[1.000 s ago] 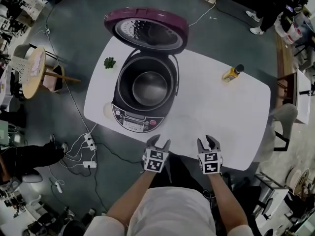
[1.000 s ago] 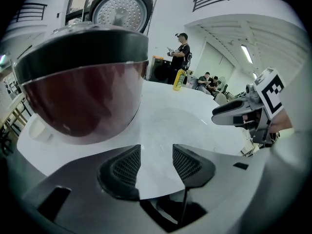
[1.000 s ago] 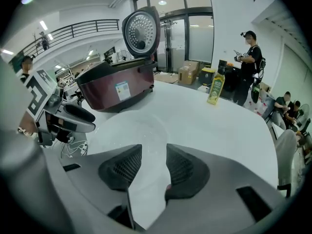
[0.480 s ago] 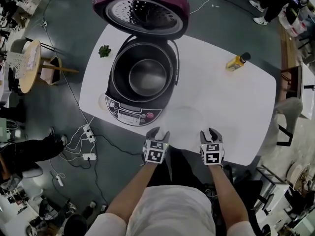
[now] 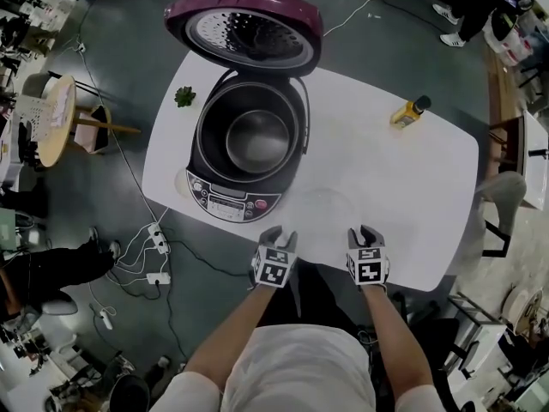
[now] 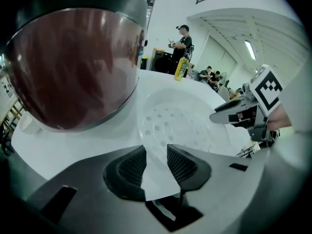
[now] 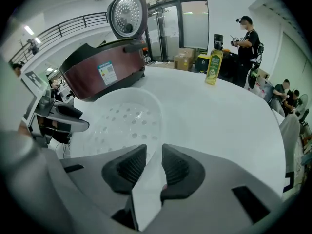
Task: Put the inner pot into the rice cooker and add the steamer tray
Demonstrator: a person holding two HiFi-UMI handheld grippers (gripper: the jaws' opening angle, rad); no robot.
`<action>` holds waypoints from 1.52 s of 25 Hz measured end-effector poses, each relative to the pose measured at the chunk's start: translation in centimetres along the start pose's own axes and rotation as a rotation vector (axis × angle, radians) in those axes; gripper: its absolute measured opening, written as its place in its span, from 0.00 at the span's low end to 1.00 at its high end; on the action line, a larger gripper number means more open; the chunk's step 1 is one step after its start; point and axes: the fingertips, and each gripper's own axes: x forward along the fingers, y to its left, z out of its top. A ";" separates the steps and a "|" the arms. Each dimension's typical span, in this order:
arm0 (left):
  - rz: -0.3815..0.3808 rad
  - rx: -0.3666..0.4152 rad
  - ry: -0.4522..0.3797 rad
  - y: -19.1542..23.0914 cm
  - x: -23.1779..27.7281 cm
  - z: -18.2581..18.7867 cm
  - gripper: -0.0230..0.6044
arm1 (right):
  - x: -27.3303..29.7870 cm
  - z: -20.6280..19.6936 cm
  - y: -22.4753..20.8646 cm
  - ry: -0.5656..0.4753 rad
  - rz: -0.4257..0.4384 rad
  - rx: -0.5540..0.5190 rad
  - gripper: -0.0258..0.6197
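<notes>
The maroon rice cooker stands on the white table with its lid tipped back. The dark inner pot sits inside it. A translucent white steamer tray with holes lies on the table in front of the cooker. My left gripper is at the tray's near left rim and my right gripper at its near right rim. Both jaws are closing, and a gap still shows between the pads. The tray lies just ahead of the left jaws. It also lies just ahead of the right jaws.
A yellow bottle stands at the table's far right and a small green plant beside the cooker's left. Cables and a power strip lie on the floor at left. A round wooden stool is further left.
Both grippers have come down toward the table at the tray's near rim. Their jaws stand narrower than before.
</notes>
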 end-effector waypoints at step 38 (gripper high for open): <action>0.027 0.175 -0.251 -0.7 -12.5 16.6 0.25 | -14.0 14.7 -0.8 -0.317 -0.064 -0.001 0.21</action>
